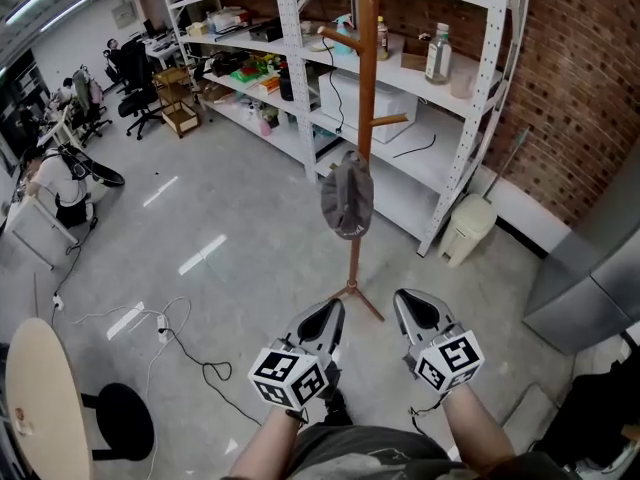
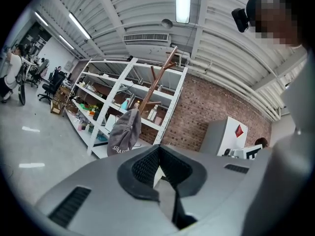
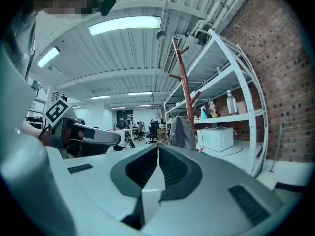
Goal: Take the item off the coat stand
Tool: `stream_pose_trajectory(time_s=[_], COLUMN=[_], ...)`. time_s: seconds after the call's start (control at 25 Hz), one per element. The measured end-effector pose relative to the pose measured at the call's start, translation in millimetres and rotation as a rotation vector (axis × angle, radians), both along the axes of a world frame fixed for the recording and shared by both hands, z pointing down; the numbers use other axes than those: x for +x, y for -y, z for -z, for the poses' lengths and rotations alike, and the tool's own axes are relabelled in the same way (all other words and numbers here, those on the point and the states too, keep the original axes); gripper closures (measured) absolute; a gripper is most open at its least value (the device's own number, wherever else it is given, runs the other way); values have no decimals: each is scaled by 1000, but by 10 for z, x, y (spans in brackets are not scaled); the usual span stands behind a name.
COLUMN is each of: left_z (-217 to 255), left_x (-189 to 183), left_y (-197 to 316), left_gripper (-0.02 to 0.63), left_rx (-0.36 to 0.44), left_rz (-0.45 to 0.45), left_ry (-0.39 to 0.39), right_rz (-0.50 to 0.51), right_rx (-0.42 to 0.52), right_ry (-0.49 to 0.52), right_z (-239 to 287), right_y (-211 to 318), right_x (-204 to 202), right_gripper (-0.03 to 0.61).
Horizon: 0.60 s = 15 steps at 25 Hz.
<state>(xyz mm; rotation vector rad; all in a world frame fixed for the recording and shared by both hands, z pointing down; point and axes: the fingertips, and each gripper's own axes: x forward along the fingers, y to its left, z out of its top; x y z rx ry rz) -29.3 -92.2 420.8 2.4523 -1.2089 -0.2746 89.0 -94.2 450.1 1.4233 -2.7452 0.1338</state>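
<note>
We stand on a smooth grey floor (image 1: 230, 218) that catches pale glints of light. A brick wall (image 1: 570, 88) runs along the right, and white shelves (image 1: 455, 148) stand in front of it, loaded with bottles (image 1: 438, 53) and a white box (image 1: 392, 96). A white bin (image 1: 468, 230) sits at the foot of the shelves. Far to the left we see black chairs (image 1: 135, 98). A cable (image 1: 175, 340) trails over the floor near a round beige table (image 1: 40, 408). Overhead, long lamps (image 3: 125, 25) glow on a ribbed white ceiling (image 3: 128, 63).

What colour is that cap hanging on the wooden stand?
Grey cap, with pale lettering; clearest in the left gripper view.
</note>
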Motion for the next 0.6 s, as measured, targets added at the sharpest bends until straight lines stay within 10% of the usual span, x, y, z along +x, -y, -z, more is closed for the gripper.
stream_pose_trajectory(time_s=[0.6], left_z=[34], left_x=[-348], left_y=[547], left_gripper=[606], left_rx=[16], left_rz=[-55], left_ry=[-26], right_rz=[-63], right_rx=[29], right_ry=[44], right_z=[95], right_y=[483], right_x=[-316], right_gripper=[561])
